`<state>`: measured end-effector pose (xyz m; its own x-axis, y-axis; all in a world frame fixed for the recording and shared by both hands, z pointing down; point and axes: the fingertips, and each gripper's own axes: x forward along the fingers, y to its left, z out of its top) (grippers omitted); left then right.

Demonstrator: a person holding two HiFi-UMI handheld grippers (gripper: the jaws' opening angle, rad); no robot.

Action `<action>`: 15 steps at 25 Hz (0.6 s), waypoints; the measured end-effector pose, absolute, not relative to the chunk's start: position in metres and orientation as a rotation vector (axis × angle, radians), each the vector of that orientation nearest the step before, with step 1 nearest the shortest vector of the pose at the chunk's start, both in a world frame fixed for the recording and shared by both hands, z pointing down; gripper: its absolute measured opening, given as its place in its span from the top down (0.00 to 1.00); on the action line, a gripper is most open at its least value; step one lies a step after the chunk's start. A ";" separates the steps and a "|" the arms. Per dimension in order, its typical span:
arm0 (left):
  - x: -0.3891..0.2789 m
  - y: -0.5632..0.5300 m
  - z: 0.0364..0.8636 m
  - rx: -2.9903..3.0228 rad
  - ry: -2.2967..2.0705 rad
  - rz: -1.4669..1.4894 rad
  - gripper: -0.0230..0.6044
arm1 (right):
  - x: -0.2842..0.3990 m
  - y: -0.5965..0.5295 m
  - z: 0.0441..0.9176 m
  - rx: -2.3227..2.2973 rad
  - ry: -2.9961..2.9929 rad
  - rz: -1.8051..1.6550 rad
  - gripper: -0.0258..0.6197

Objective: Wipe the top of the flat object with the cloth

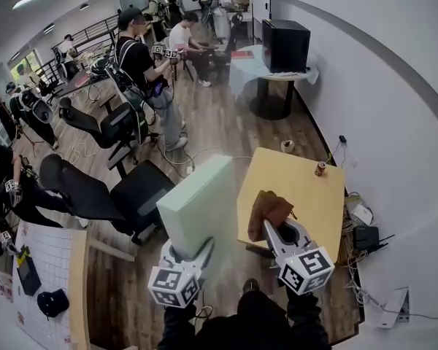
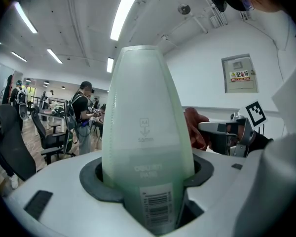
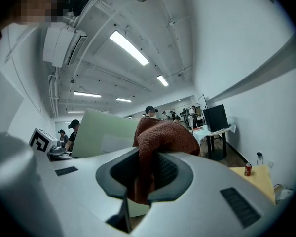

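A pale green flat pad (image 1: 198, 203) is held up off the table, tilted on edge, with my left gripper (image 1: 190, 257) shut on its near end. In the left gripper view the pad (image 2: 143, 137) fills the jaws, barcode label towards the camera. My right gripper (image 1: 271, 233) is shut on a rust-brown cloth (image 1: 269, 211), which hangs bunched just right of the pad, above the table. The cloth (image 3: 160, 137) bulges out of the jaws in the right gripper view, with the pad (image 3: 103, 135) to its left.
A small yellow wooden table (image 1: 314, 195) stands below, with a red drinks can (image 1: 320, 168) at its far right corner. Black office chairs (image 1: 106, 192) are to the left. Cables and boxes (image 1: 361, 224) lie by the right wall. Several people stand further back.
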<state>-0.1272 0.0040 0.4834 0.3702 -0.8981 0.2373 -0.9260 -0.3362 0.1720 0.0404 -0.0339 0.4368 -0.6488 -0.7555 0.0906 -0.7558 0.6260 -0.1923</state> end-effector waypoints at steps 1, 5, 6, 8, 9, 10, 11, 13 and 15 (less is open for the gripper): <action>-0.119 -0.008 0.482 2.361 -1.609 0.143 0.45 | 0.046 -0.045 0.434 1.309 -2.838 0.320 0.86; -0.095 -0.048 0.477 2.373 -1.592 0.144 0.45 | 0.064 -0.079 0.420 1.282 -2.861 0.256 0.86; -0.090 -0.057 0.476 2.377 -1.589 0.146 0.45 | 0.067 -0.087 0.418 1.279 -2.867 0.246 0.86; -0.080 -0.071 0.476 2.383 -1.580 0.153 0.45 | 0.074 -0.100 0.415 1.274 -2.882 0.232 0.86; -0.075 -0.077 0.476 2.386 -1.573 0.158 0.45 | 0.077 -0.105 0.414 1.273 -2.886 0.228 0.86; -0.071 -0.083 0.477 2.388 -1.565 0.162 0.45 | 0.080 -0.111 0.413 1.274 -2.888 0.224 0.86; -0.067 -0.088 0.478 2.391 -1.557 0.167 0.45 | 0.082 -0.116 0.411 1.277 -2.889 0.220 0.86; -0.060 -0.099 0.478 2.397 -1.540 0.172 0.45 | 0.085 -0.124 0.406 1.288 -2.894 0.211 0.86; -0.055 -0.108 0.476 2.411 -1.519 0.171 0.45 | 0.085 -0.132 0.398 1.294 -2.912 0.185 0.86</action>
<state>-0.0547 -0.1085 0.4761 0.4384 -0.8634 0.2496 -0.8973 -0.4046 0.1765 0.0854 -0.1317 0.3981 -0.6702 -0.7421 0.0010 -0.7363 0.6648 -0.1263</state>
